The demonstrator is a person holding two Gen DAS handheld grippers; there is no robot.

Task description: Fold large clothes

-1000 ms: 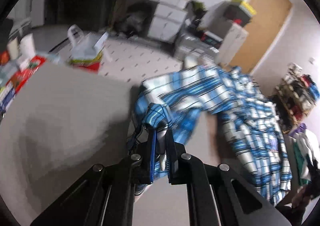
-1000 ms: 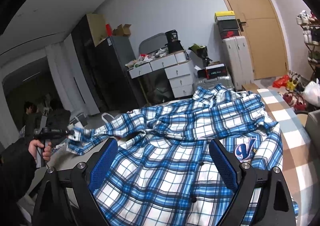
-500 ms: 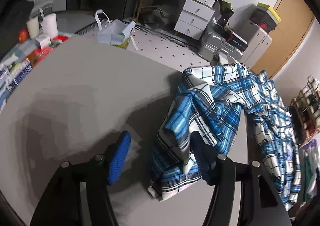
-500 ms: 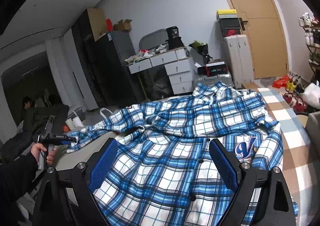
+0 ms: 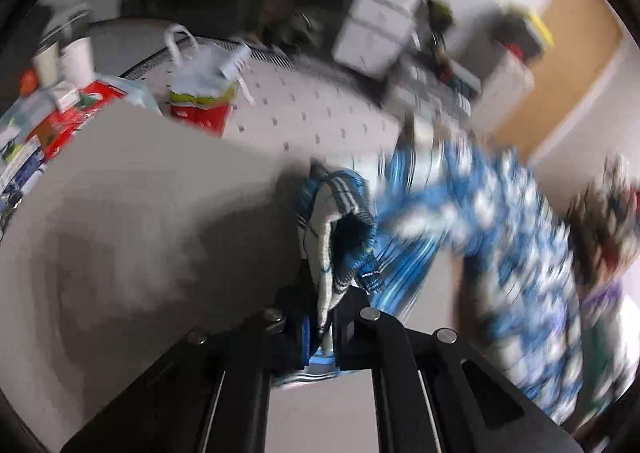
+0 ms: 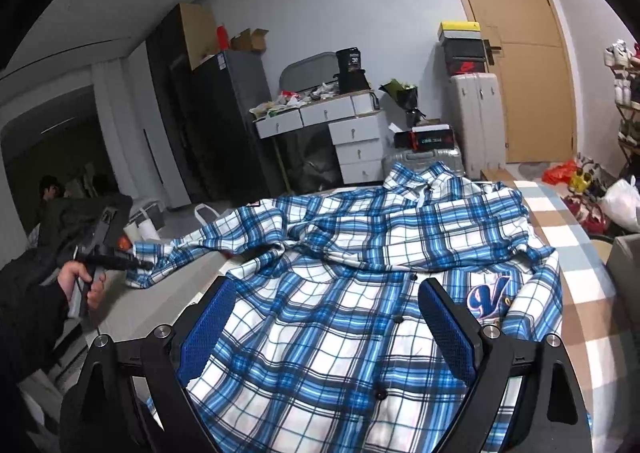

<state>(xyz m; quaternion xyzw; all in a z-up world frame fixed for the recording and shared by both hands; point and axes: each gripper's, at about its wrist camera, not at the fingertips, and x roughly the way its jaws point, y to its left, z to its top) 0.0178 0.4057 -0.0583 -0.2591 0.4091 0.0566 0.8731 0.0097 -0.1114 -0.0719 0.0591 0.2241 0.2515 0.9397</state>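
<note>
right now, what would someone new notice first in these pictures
A big blue and white plaid shirt sprawls unfolded across the table, a V patch on its chest. The left gripper has just closed its jaws on the shirt's sleeve cuff at the left, while the right gripper hovers open over the shirt front.

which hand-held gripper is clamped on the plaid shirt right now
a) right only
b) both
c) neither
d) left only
d: the left hand-held gripper has its jaws shut on the sleeve end of the plaid shirt, while the right hand-held gripper stands wide open above the shirt's front with no cloth pinched.
</note>
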